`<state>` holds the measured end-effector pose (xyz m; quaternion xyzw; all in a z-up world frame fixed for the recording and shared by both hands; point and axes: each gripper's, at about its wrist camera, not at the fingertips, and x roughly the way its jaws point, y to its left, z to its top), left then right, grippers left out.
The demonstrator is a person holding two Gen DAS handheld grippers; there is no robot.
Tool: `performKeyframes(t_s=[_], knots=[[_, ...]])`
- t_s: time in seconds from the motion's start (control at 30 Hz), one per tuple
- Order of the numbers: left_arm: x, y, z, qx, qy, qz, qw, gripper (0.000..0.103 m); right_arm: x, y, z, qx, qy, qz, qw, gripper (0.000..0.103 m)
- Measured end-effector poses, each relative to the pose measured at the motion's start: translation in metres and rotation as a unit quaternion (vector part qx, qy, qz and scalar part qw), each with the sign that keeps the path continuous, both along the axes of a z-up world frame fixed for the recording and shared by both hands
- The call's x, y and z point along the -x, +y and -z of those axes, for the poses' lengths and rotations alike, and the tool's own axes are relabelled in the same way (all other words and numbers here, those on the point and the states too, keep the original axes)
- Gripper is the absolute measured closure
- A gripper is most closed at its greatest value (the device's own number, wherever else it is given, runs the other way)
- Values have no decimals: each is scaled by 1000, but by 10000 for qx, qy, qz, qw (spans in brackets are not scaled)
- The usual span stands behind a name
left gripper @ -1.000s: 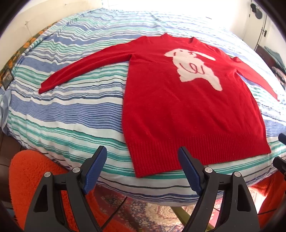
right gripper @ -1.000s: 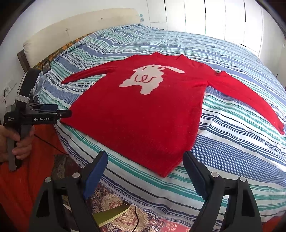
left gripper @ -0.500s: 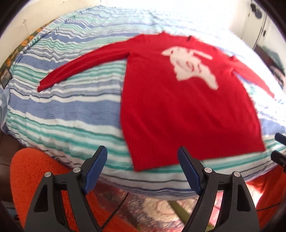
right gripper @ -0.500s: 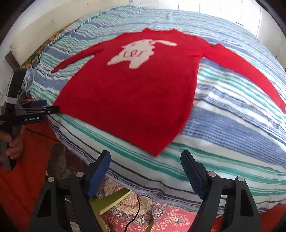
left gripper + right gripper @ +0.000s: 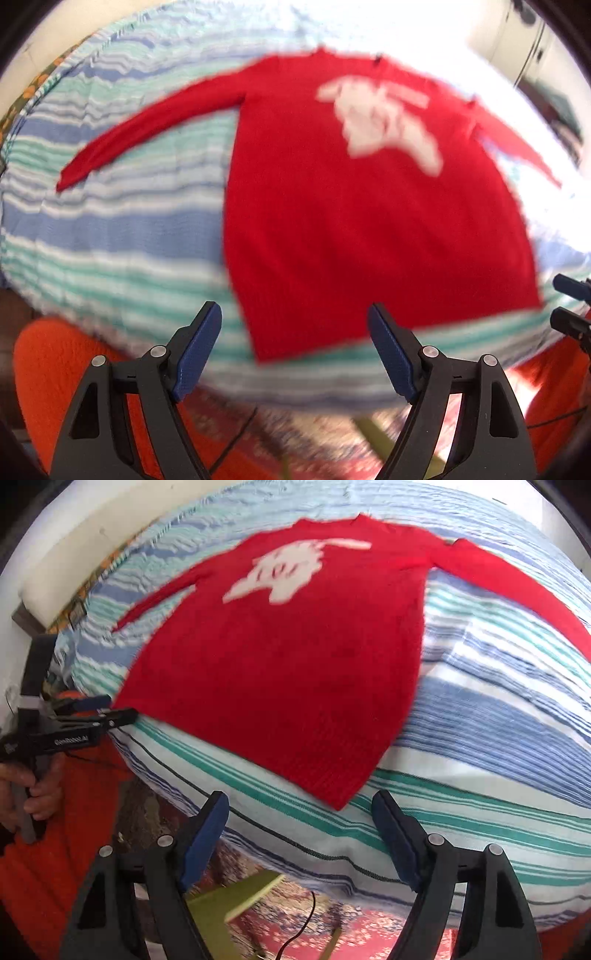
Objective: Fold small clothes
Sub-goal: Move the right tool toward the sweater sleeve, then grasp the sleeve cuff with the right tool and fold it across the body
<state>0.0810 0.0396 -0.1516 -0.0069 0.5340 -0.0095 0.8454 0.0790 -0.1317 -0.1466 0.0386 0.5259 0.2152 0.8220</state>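
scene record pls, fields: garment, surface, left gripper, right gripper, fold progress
garment: red sweater, white motif, flat, both sleeves spread
surface: striped bed cover
left gripper: open, empty, short of the hem's near left corner
right gripper: open, empty, short of the hem's near right corner
fold progress: none yet
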Motion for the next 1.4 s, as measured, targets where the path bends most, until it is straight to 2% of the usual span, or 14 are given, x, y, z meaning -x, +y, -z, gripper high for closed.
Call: performKeyframes(t_s=[0.17,0.3,0.4,0.47,0.53,0.73,0.83,0.97,1.03,1.13,1.23,1.3,1.37,1.4], knots=[[-75,-7,-15,-158,-539,19,9984,20,-55,4,-48,-3,-813,-7,9967,24],[-137,-1,6,-221,-350,-207,9989,20,-130,20,-61,205,-1356,-48,9905,24],[-148,7,42,-508,230,-417,9976,21,-177,30,-38,375,-1219,17,9918,24],[-130,15,54,-451,321,-365,9978,20,-192,27,-4,380,-613,95,9973,24],[-100,24,51,-398,210,-261,9986,19,-189,17,29,453,-55,194,9988,25],[-43,65,29,-46,-215,-907,9956,18,-108,-42,17,-190,-381,392,9983,26],[-45,89,20,78,-479,-1536,9869,18,-97,-103,6,-552,-600,1153,9900,26],[-43,111,19,20,-562,-1996,9783,18,-106,-215,0,-1400,-725,2942,9427,26],[-38,115,22,-35,-541,-2094,9763,18,-110,-263,16,-1996,-555,3811,9010,26],[-36,117,28,-88,-405,-2136,9760,18,-109,-321,48,-2907,-338,4978,8164,29],[-36,117,33,-172,-321,-2154,9758,18,-110,-350,71,-3297,-238,5566,7622,45],[-37,117,36,-170,-276,-2183,9753,18,-112,-358,79,-3215,-156,5786,7494,80],[-37,119,36,-134,-296,-2210,9747,18,-117,-359,78,-2834,-34,5787,7647,99],[-37,120,36,-120,-313,-2220,9745,18,-118,-357,70,-2617,-116,5755,7747,99]])
